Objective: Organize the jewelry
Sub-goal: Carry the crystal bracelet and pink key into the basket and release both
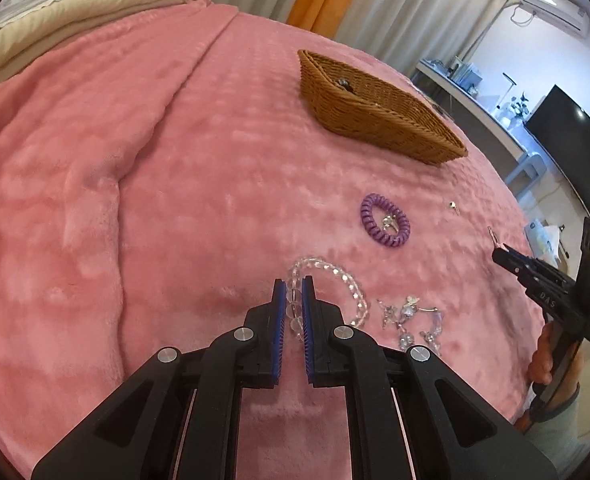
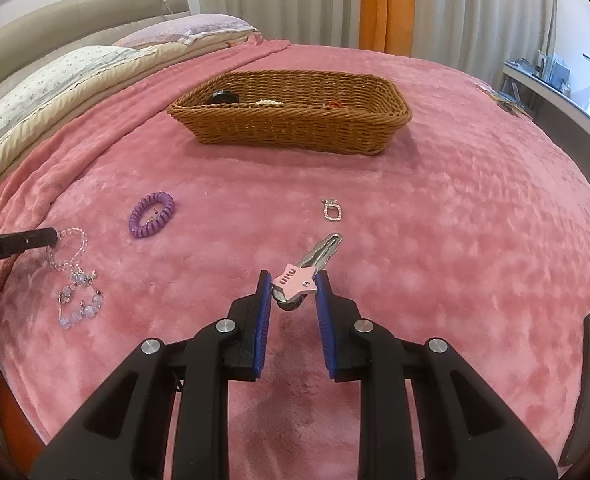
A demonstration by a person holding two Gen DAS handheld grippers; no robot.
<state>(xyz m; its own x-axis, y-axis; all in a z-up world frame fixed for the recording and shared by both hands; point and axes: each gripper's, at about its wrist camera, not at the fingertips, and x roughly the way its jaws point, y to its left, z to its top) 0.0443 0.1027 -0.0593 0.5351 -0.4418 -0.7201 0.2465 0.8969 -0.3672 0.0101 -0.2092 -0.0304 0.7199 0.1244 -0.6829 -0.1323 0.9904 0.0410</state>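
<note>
- Your left claw (image 1: 293, 292) pinches the clear round-bead bracelet (image 1: 337, 280), near side of the wicker basket (image 1: 375, 120).
- Your right claw (image 2: 293, 286) clamps a pink star-topped metal hair clip (image 2: 307, 268).

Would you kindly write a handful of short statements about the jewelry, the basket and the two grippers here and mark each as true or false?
1. The left gripper is closed on the clear bead bracelet. True.
2. The right gripper holds the purple coil hair tie. False: it holds a pink hair clip; the purple coil hair tie lies on the pink blanket.
3. The wicker basket is empty. False: a few items already lie inside it.
4. A small rhinestone clasp lies on the blanket between the right gripper and the basket. True.
5. The tangled bead jewelry sits inside the basket. False: it lies on the blanket beside the bracelet.
</note>
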